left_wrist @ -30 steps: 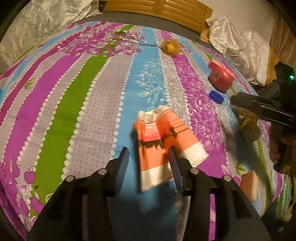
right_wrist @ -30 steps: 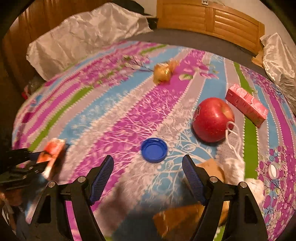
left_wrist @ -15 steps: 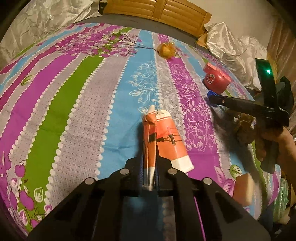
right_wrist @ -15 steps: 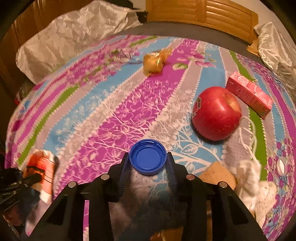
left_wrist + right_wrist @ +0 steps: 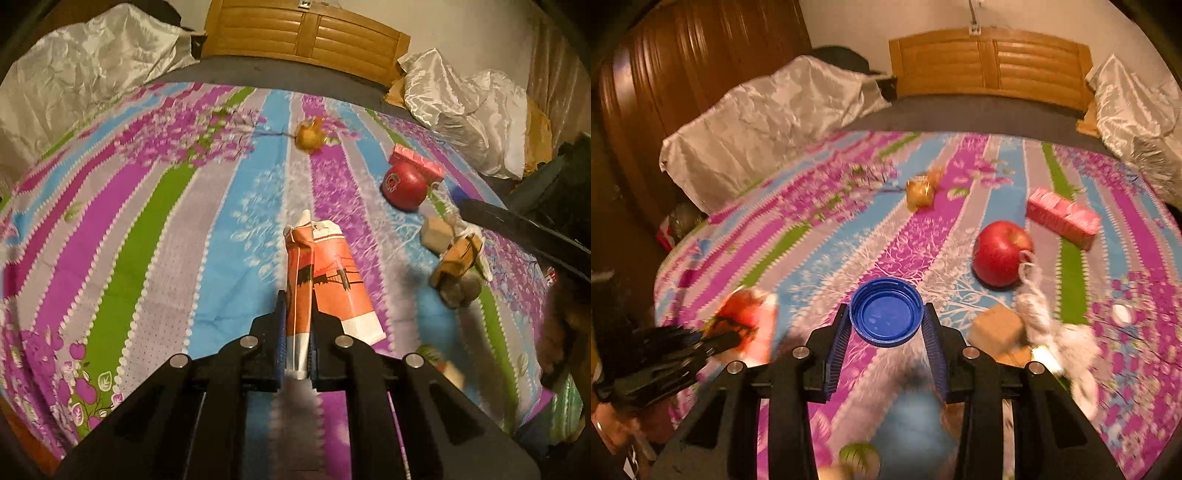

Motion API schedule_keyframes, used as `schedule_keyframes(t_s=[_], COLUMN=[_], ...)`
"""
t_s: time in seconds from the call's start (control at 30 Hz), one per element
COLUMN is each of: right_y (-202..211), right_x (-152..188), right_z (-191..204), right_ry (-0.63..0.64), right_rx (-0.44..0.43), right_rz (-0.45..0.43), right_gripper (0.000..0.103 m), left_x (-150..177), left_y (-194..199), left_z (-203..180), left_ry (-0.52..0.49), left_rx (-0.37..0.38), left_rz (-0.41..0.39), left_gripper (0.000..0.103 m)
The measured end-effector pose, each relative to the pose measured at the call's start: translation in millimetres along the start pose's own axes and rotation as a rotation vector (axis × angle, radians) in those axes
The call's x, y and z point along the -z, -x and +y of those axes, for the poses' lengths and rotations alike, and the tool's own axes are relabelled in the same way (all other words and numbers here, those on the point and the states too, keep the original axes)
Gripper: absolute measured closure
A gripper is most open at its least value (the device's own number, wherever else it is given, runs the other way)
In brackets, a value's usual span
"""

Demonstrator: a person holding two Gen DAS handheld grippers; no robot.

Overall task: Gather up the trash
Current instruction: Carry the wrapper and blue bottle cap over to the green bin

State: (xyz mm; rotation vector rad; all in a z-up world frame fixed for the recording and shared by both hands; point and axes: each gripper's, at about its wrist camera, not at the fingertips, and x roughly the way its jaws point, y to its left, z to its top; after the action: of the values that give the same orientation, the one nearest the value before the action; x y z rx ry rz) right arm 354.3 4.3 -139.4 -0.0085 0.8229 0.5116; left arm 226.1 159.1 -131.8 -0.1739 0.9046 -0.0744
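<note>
Striped floral bedspread (image 5: 147,229) in purple, blue, green and grey covers a bed backed by a wooden headboard (image 5: 306,33), with silvery bedding (image 5: 768,122) bunched at its far corners. Nearest the left camera, the left gripper (image 5: 298,332) is clamped on the folded edge of an orange-and-white snack wrapper (image 5: 332,273), which is held clear above the spread. On the other side, the right gripper (image 5: 886,325) pinches a blue bottle cap (image 5: 886,312), open side up, between its ribbed blue pads (image 5: 836,350), lifted over the near part of the bed. Just beyond the cap, toward the bed's right edge, lie a brown cardboard scrap (image 5: 997,326) and a wad of white netting (image 5: 1034,306); the netting touches a red apple (image 5: 1001,253). A pink carton (image 5: 1062,218) lies behind the apple. Farthest, near the headboard end, sits a crumpled yellow wrapper (image 5: 921,190).
</note>
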Motion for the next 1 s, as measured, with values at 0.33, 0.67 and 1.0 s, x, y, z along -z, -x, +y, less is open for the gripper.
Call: schedule_keyframes(t_s=[0.33,0.67,1.0], right_y=[163.2,311.4,446.7], right_x=[43.5,103.0,189.4], right_z=[-39.3,-116.7,-188.3], right_ry=[-0.114,-0.243,-0.417], right_rx=[0.139,0.408,0.652], right_rz=[-0.139,-0.238,-0.317], right_gripper=[0.062,0.062,0.062], left_x=[-23.2,-22.7,7.0], left_y=[23.9,37.0,57.1], left_z=[-119.0,-273.6,-427.2], left_ry=[-0.195,-0.418,-0.662], left_rx=[-0.016,0.147,0.307], left_rz=[-0.051,-0.078,-0.109], left_gripper=[0.095,0.095,0.095])
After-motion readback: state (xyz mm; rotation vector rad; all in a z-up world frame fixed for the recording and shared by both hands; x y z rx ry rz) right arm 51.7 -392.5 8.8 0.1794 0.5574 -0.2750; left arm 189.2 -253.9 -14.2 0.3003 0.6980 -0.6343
